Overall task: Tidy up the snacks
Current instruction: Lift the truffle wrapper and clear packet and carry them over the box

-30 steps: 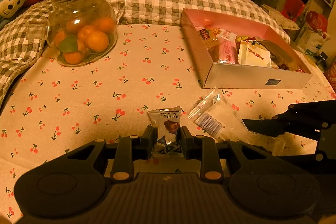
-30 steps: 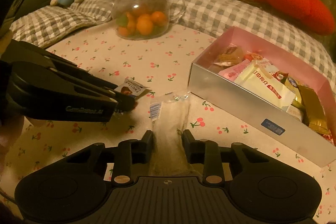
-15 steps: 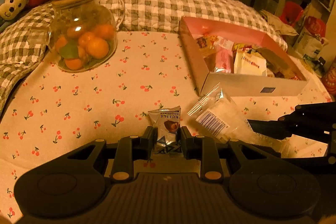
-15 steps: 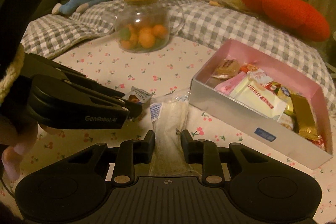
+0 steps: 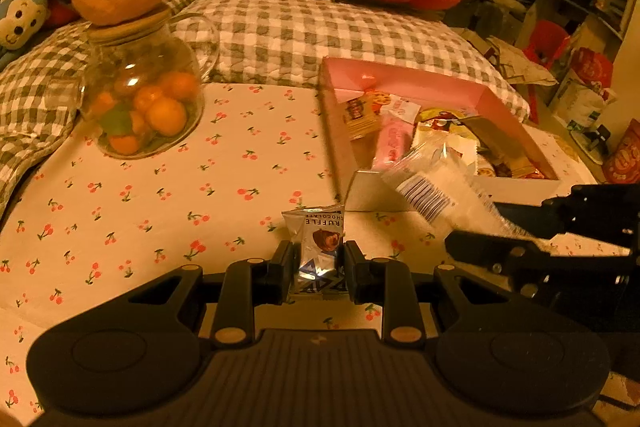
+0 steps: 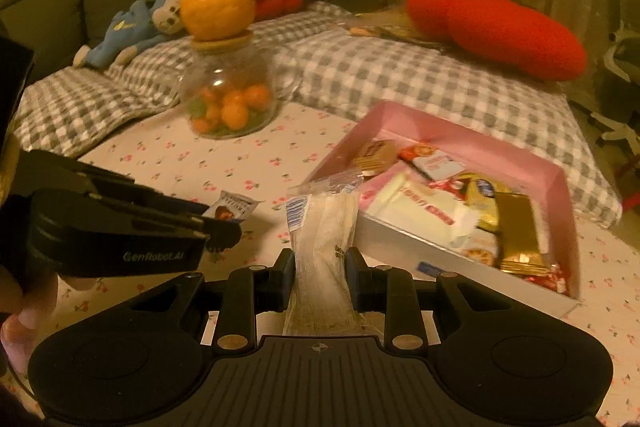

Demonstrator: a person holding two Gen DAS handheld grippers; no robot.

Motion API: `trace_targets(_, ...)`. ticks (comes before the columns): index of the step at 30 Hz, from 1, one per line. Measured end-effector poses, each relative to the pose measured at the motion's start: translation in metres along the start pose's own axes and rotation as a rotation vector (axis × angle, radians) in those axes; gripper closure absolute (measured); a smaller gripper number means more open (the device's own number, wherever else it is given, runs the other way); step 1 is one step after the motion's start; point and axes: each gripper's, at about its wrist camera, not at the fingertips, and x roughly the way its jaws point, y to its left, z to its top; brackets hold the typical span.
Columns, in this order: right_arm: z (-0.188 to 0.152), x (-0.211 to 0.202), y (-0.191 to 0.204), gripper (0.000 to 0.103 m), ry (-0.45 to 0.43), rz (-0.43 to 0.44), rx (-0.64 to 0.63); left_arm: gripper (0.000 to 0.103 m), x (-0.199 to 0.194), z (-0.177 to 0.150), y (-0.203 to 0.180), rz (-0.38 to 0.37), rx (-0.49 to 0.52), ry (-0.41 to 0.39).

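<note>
Truffle chocolate packet (image 5: 318,251) clamped in left tongs (image 5: 318,269), clear barcoded packet (image 6: 324,247) clamped in right tongs (image 6: 320,277), pink snack box (image 6: 520,163) seen just beyond them.

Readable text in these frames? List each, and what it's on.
"RUFFLE CHOCOLATE", upside down: silver snack packet in the left hand-held gripper.
"Genrobot.AI": side of the left hand-held gripper, right wrist view.
Clear packet barcode label and print, box snack wrappers: too blurred.
</note>
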Motion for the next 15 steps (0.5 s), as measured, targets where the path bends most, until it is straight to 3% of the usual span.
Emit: trace_targets(15, 0.012, -0.008, -0.070, 0.076, -0.045, -0.088, 0.149, 0.079, 0.016, 0.038, -0.036, -0.008, 0.041, -0.035)
